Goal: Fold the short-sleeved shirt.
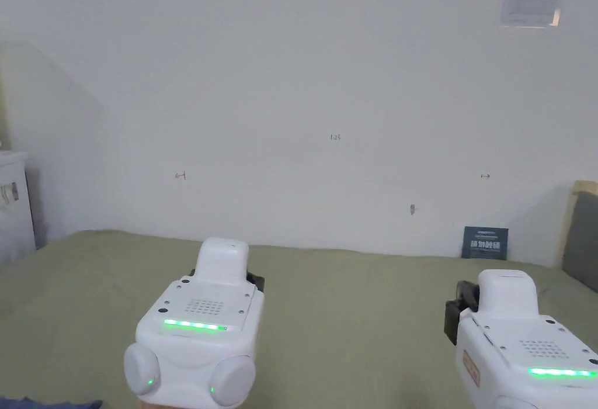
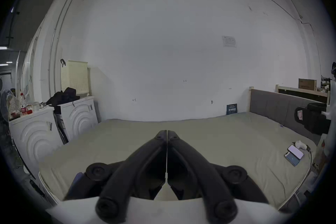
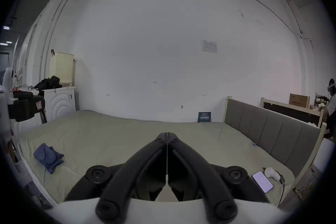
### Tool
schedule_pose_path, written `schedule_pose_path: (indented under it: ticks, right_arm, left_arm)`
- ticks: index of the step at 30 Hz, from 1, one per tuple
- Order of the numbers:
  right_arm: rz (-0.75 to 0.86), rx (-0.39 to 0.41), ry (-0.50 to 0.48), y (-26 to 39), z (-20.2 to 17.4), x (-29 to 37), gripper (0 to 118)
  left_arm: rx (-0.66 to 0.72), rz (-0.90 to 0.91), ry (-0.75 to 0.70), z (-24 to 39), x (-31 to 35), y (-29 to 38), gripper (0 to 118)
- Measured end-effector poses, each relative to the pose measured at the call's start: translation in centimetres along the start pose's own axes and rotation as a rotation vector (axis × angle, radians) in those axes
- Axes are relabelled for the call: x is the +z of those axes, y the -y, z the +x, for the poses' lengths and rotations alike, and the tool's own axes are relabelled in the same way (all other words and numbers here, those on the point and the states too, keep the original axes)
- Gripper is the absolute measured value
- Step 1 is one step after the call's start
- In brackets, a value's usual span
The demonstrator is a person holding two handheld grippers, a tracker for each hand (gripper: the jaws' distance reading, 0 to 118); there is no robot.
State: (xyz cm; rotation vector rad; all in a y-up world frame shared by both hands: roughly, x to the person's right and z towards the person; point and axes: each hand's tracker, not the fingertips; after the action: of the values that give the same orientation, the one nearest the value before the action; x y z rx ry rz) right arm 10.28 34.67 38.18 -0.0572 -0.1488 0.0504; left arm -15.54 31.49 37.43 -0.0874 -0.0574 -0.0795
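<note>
The left gripper [image 2: 167, 132] is held level above the olive bed sheet [image 2: 209, 137], its 2 black jaws pressed together tip to tip with nothing between them. The right gripper [image 3: 167, 134] is in the same state: jaws closed flat against each other and empty, also raised over the sheet. In the head view both white housings sit low in the frame, the left gripper [image 1: 225, 270] and the right gripper [image 1: 467, 299] well apart from each other, each showing a green light strip on top.

The short-sleeved shirt [image 3: 48, 157], blue and crumpled into a loose heap, lies on the sheet far to the left of the right gripper's jaws, near the bed's left edge and touched by neither tool. A small blue patch of it [image 1: 52, 404] shows at the bottom left corner of the head view, below and left of the left gripper.

To the right of the right gripper's jaws, 1 phone [image 3: 262, 181] lies beside a white controller [image 3: 271, 173], near the grey padded headboard [image 3: 272, 135]. Ahead of both tools stands the white wall [image 1: 303, 89].
</note>
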Motion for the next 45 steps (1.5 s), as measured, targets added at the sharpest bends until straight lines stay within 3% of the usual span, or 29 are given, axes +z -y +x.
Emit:
schedule_pose_path:
  ticks: [1,2,3,4,5,7,8,15,18,20,26,28,33,45]
  right_arm:
    - [0.002,0.008,-0.006,-0.1,-0.2,0.0,1]
    - [0.007,0.017,-0.008,-0.1,-0.4,0.0,5]
    - [0.013,0.026,-0.001,-0.2,-0.6,0.1,32]
    - [0.017,0.026,0.005,-0.3,-0.7,0.2,69]
    - [0.017,0.022,0.003,-0.5,-0.7,0.0,111]
    - [-0.042,0.006,-0.015,0.0,-0.5,0.1,115]
    - [0.022,0.016,0.014,-1.0,-0.1,-0.5,118]
    - [0.019,-0.001,-0.024,-1.2,-0.8,0.7,118]
    - [0.027,-0.003,-0.042,-1.4,-0.7,0.7,118]
    - [-0.003,0.011,-0.012,-1.6,-0.8,0.3,118]
    - [-0.001,-0.06,-0.031,-1.8,0.1,0.4,118]
    - [0.007,-0.058,-0.038,-1.7,0.3,0.6,118]
    - [0.003,-0.008,-0.028,-1.6,-0.2,0.6,118]
    - [0.001,0.033,-0.036,-1.8,-0.9,0.6,118]
  left_arm:
    - [0.006,-0.002,0.002,-0.1,0.0,0.0,4]
    - [0.01,-0.003,-0.001,0.1,-0.2,-0.1,15]
    - [0.015,0.001,-0.008,0.0,-0.3,-0.1,55]
    - [0.02,0.004,-0.014,-0.2,-0.5,-0.2,93]
    - [0.026,-0.015,-0.013,-0.4,-0.8,-0.4,118]
    - [0.032,0.007,-0.015,-0.3,-0.7,-0.4,118]
    - [0.016,0.001,-0.017,-0.4,-0.7,-0.4,118]
    - [-0.024,0.007,-0.032,0.1,-0.2,-1.3,118]
    - [-0.006,-0.026,0.053,0.0,0.5,-1.9,118]
    - [0.014,-0.054,0.042,0.2,0.5,-2.3,118]
    - [0.063,-0.038,0.024,0.2,0.8,-2.1,118]
    - [0.101,-0.083,0.096,-0.3,1.2,-2.5,118]
    - [0.06,-0.12,0.018,0.2,0.8,-2.9,118]
    - [0.13,-0.145,0.077,-0.3,1.7,-4.8,118]
